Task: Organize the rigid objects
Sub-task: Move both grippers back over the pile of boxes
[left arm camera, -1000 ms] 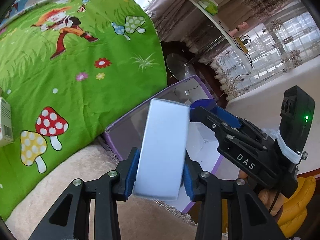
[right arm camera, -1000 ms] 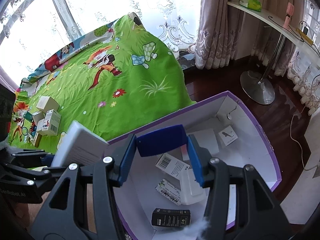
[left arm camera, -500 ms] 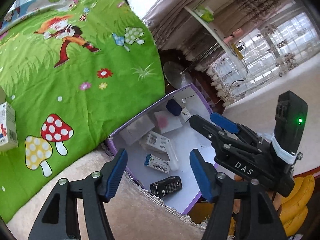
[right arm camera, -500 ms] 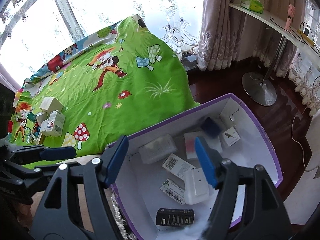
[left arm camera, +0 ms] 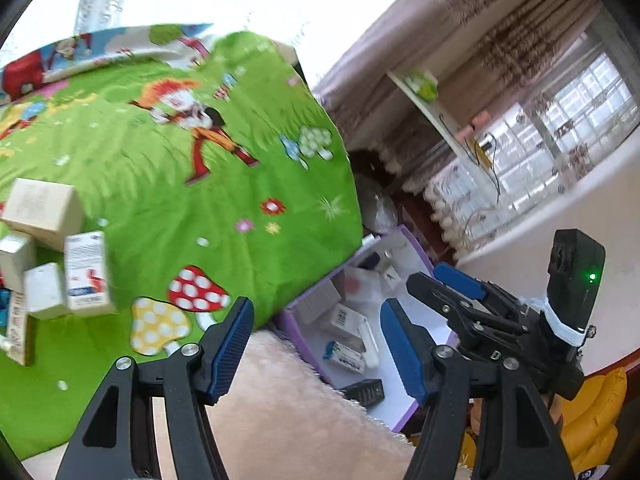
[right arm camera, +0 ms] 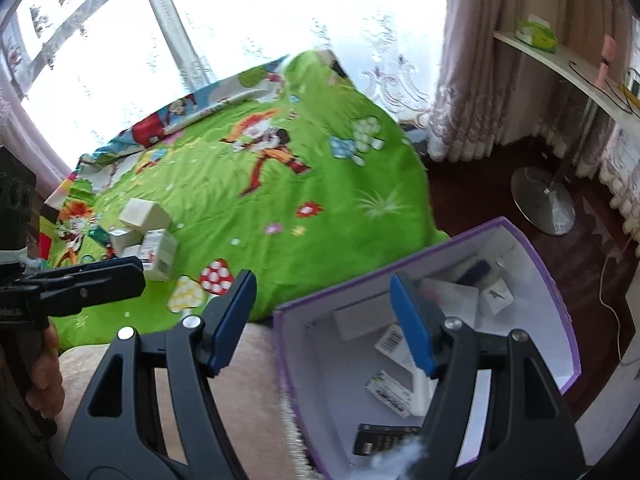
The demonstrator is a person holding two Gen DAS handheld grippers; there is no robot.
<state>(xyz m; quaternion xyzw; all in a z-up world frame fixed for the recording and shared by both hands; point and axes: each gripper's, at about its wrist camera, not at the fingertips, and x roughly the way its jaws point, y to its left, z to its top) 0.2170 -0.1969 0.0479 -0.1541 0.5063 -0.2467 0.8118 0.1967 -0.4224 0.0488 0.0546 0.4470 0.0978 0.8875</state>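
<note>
The left gripper (left arm camera: 316,344), black-framed with blue ribbed pads, has its jaws spread apart with nothing between them; through the gap show the edge of a beige plush blanket (left arm camera: 280,412) and the near wall of a purple-rimmed cardboard box with a white inside (left arm camera: 420,256). The right gripper (right arm camera: 324,320) is likewise released, its jaws wide and bare, one pad over the blanket and the other over the box's open top.

Inside the box lie several small rigid packages: a black carton (right arm camera: 384,438) nearest the front wall, a white carton with green and dark print (right arm camera: 390,394), a white carton bearing a barcode (right arm camera: 390,338), a plain white flat box (right arm camera: 360,320), a dark blue item (right arm camera: 474,270) toward the far corner and a small white carton with a bird mark (right arm camera: 496,296).

More cartons remain in a cluster on the bright green cartoon-printed bedspread (left arm camera: 160,200) with mushrooms and flowers: a cream cube-like box (left arm camera: 40,208), a white carton with red and blue print (left arm camera: 86,272) standing upright, and a few smaller white ones just beside them, blurred.

In the right wrist view a hand (right arm camera: 44,372) grips the left gripper's handle at the picture's left edge. A round metal stand base (right arm camera: 544,204) sits on the dark wooden floor beyond the box.
</note>
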